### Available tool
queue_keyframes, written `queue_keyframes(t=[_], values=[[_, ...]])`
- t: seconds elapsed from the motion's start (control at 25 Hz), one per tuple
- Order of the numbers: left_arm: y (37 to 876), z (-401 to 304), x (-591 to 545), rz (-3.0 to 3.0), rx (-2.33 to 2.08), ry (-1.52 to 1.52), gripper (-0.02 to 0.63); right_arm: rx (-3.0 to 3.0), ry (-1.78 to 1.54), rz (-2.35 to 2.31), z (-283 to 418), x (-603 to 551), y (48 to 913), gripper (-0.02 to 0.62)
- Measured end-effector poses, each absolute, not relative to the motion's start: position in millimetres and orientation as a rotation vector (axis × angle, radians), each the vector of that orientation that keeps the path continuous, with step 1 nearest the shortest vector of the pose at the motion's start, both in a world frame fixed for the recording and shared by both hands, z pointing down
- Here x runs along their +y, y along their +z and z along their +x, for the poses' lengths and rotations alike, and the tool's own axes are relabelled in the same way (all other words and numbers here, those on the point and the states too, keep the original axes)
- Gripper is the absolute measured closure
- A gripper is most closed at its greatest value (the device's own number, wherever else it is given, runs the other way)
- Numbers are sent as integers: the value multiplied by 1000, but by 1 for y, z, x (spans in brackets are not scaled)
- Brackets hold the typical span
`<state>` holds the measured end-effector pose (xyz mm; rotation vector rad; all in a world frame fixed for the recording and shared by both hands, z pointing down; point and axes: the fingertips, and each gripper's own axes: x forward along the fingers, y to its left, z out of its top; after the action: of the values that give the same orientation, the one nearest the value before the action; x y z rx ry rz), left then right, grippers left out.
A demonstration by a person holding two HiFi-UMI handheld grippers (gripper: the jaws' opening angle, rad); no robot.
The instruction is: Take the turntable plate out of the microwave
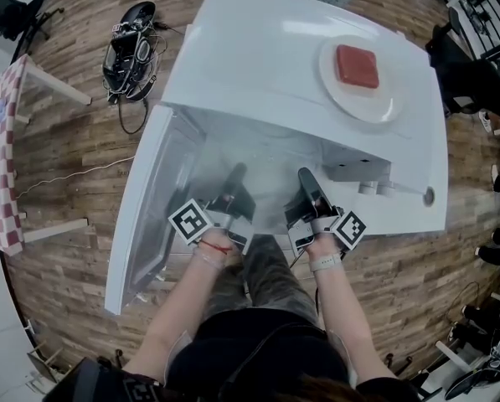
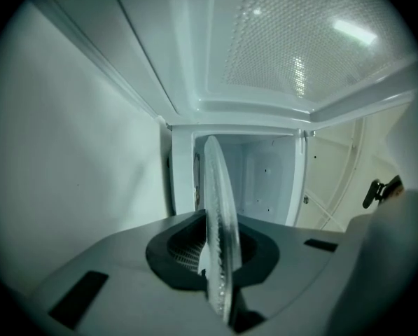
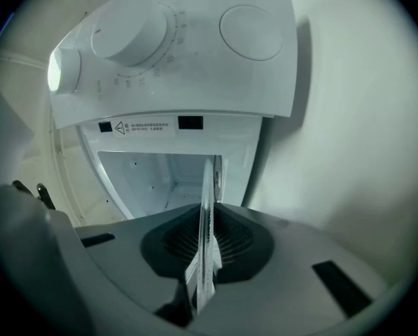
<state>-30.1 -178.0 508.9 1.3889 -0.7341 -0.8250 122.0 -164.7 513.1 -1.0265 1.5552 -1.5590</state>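
Note:
The clear glass turntable plate (image 1: 270, 159) lies inside the open white microwave (image 1: 258, 65), faint in the head view. Both grippers reach level into the cavity. My left gripper (image 1: 236, 174) is shut on the plate's left rim; in the left gripper view the plate (image 2: 219, 222) stands edge-on, pinched between the dark pads of that gripper (image 2: 219, 261). My right gripper (image 1: 306, 179) is shut on the right rim; in the right gripper view the plate edge (image 3: 207, 222) runs between the pads of that gripper (image 3: 203, 261). The far part of the plate is hidden.
The microwave door (image 1: 145, 216) hangs open at the left. On the microwave's top sits a white plate (image 1: 337, 90) with a red block (image 1: 356, 65). The control knobs (image 3: 128, 37) are right of the cavity. A black cabled device (image 1: 131, 53) lies on the wooden floor; a checkered table (image 1: 2, 166) stands far left.

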Motion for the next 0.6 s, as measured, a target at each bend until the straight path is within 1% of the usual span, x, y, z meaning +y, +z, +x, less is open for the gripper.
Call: queue_keyframes(t=[0.6], values=[[484,-37,-132,1419,-684,-814,577,1590,-1526,-1008,113,-112,487,554]])
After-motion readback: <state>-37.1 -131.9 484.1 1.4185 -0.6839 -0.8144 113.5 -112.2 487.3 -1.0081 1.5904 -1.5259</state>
